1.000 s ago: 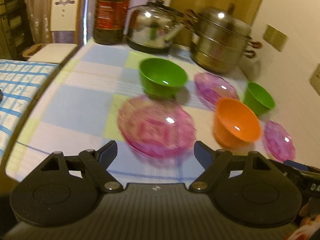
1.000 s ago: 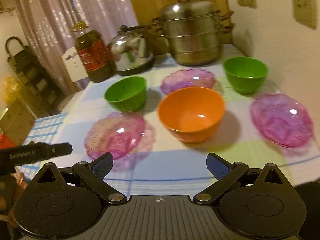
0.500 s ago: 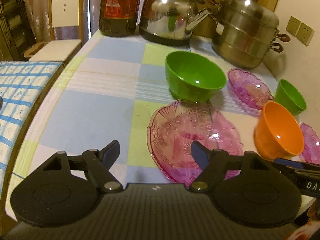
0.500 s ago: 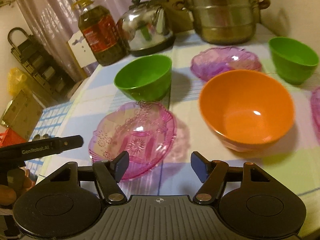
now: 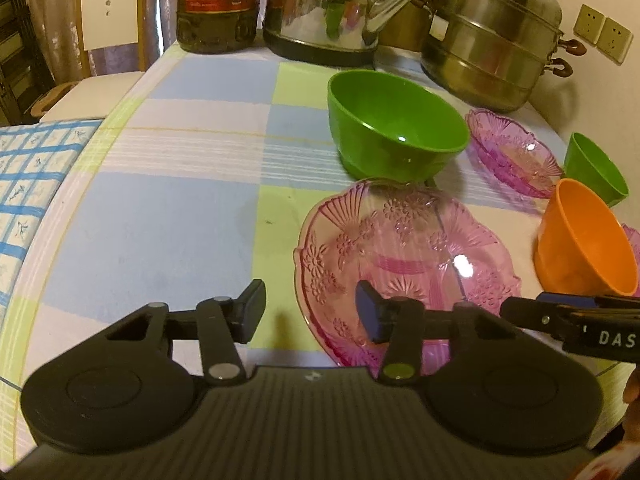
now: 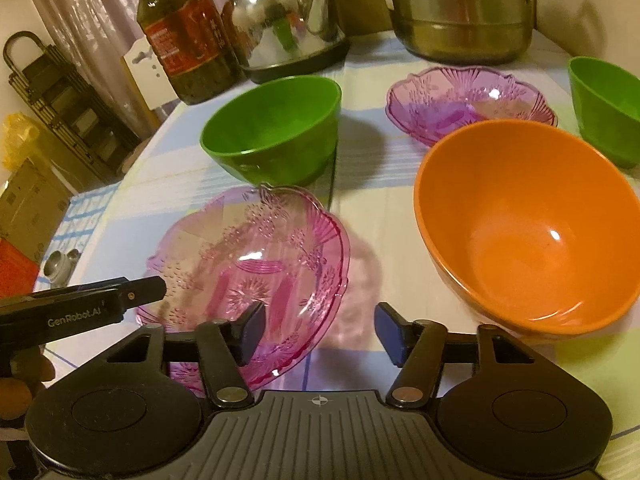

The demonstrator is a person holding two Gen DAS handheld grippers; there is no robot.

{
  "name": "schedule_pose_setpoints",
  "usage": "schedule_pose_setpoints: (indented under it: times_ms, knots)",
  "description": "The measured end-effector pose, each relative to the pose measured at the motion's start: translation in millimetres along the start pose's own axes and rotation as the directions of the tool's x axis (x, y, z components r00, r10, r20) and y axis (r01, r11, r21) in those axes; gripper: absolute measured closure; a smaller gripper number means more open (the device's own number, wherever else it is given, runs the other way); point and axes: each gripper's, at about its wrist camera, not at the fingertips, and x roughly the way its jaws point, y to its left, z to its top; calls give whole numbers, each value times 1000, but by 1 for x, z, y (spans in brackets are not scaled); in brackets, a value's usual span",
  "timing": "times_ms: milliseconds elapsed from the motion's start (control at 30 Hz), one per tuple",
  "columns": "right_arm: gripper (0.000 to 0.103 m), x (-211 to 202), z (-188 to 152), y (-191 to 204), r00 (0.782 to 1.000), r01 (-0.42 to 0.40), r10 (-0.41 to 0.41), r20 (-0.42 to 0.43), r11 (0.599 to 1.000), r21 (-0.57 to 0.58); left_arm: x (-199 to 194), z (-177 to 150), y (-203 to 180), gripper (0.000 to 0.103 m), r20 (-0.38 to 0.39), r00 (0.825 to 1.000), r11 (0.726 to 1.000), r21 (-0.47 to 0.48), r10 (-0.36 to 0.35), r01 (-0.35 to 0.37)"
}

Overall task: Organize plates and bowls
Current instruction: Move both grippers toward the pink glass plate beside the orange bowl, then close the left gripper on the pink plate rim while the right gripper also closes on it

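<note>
The pink transparent glass plate [image 5: 404, 256] lies on the checked table [image 5: 160, 216], with its near rim between the fingers of both tongs. The left tongs [image 5: 310, 312] and the right tongs [image 6: 318, 330] are spread apart, holding nothing. Beyond the plate stands the large green plastic bowl [image 6: 276, 128]; the orange plastic bowl [image 6: 528, 224] is right of the right tongs.

A lived-in home kitchen or dining corner — the tabletop [image 5: 168, 216] wears a checked blue, green and white cloth. At its far edge stand a steel kettle [image 5: 324, 8], a stacked steel steamer pot [image 5: 488, 40] and a big bottle of cooking oil [image 6: 184, 40]. A white dining chair [image 5: 108, 20] sits far left before curtains [image 6: 92, 4] — wall sockets [image 5: 604, 38] at the far right.
</note>
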Motion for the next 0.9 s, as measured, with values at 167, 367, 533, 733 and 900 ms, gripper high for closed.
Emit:
schedule_pose_setpoints:
  times_ms: [167, 367, 533, 733, 900]
  knots:
    - [58, 10, 2, -2, 1000, 10, -10, -13, 1000, -7, 3, -1, -1, 66, -4, 1000, 1000, 14, -4, 4]
    - [73, 17, 4, -5, 1000, 11, -11, -21, 1000, 13, 2, -1, -2, 79, -3, 1000, 1000, 24, 3, -3]
    - [88, 19, 4, -4, 1000, 13, -13, -24, 1000, 13, 3, 0, 0, 85, -12, 1000, 1000, 13, 0, 0]
    - [90, 18, 7, -2, 999, 21, -21, -26, 1000, 8, 1, 0, 2, 92, -21, 1000, 1000, 0, -7, 7]
    - [91, 16, 9, -1, 1000, 17, -16, -25, 1000, 7, -5, 4, 0, 93, -17, 1000, 1000, 2, 0, 0]
